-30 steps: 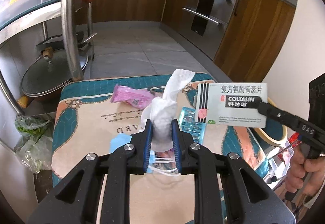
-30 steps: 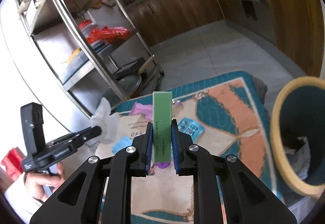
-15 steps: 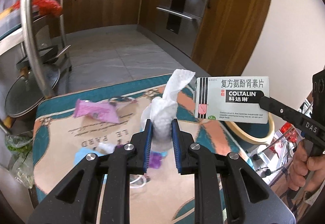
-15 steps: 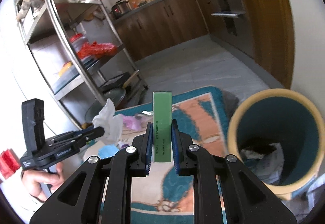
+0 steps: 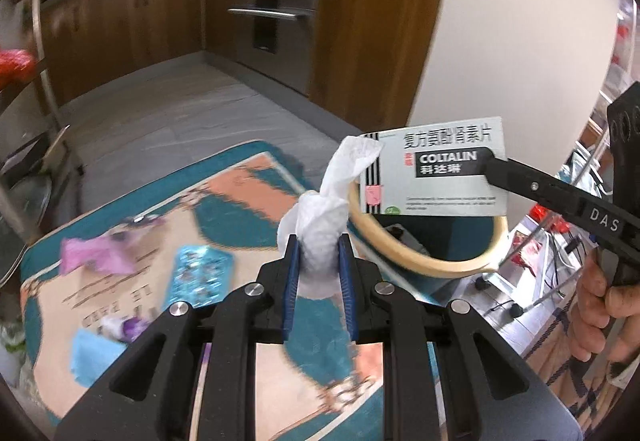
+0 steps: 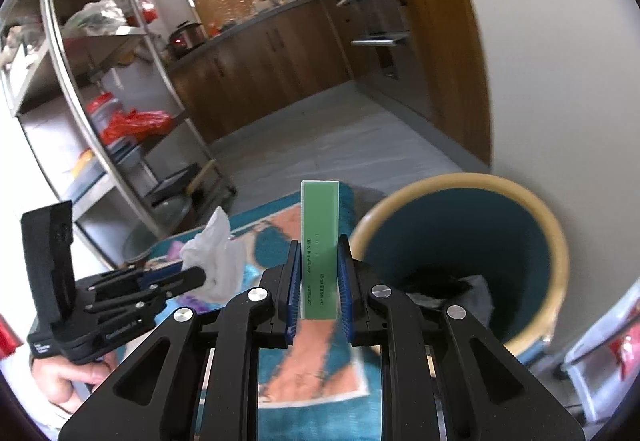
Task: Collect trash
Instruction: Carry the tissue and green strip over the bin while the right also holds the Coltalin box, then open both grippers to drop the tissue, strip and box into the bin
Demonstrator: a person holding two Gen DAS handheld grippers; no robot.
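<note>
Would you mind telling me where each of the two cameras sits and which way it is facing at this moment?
Left wrist: on the left gripper, looking down along its fingers at the white tissue it clamps, the patterned mat and the bin; the person's right hand shows.
Right wrist: on the right gripper, looking past its green-edged medicine box toward the bin and kitchen; the left hand shows.
Shared: tissue, box, bin, mat, and each other's gripper.

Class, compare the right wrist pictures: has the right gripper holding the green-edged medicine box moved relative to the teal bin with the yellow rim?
Yes. The right gripper, shut on the medicine box, has swung toward the teal bin, which now looms larger beside it.
</note>
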